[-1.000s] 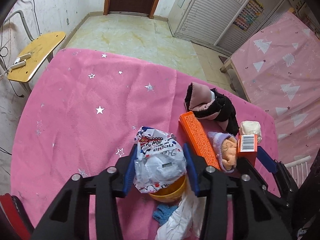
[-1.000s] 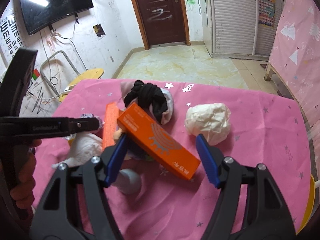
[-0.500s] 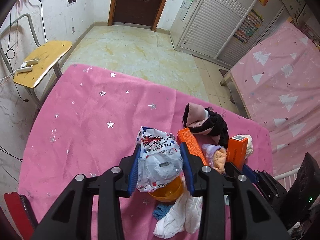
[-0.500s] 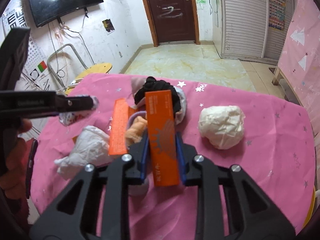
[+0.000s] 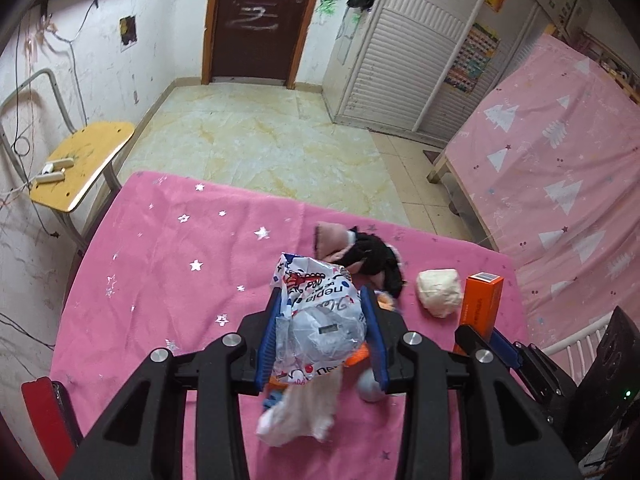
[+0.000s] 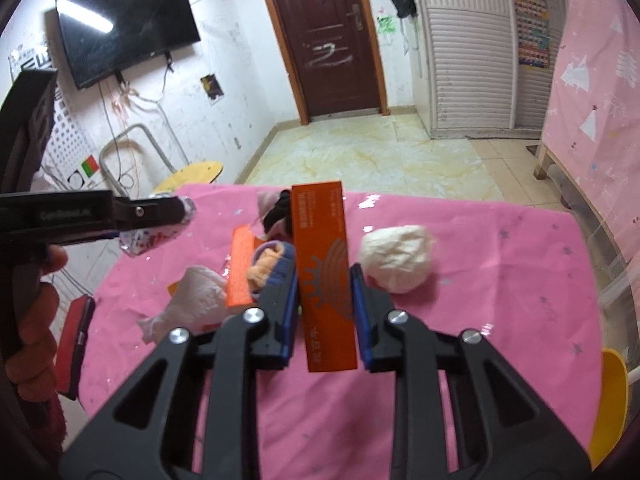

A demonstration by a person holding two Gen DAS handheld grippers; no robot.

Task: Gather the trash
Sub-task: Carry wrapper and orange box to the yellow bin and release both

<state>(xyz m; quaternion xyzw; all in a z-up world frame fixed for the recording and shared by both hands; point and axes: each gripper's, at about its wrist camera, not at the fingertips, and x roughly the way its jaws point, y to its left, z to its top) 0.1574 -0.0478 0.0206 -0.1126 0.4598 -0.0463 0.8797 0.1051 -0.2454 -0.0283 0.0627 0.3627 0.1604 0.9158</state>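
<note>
Right wrist: hand-held gripper (image 6: pixel 325 312) now clamps orange box (image 6: pixel 325 276).

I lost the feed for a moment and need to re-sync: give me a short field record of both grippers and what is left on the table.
left gripper: shut on printed plastic wrapper, lifted off the cloth
right gripper: shut on tall orange box, held upright
left on pink tablecloth: white paper ball, second orange box, crumpled tissue, rolled socks, black and pink cloth bundle
bin: not in view
</note>
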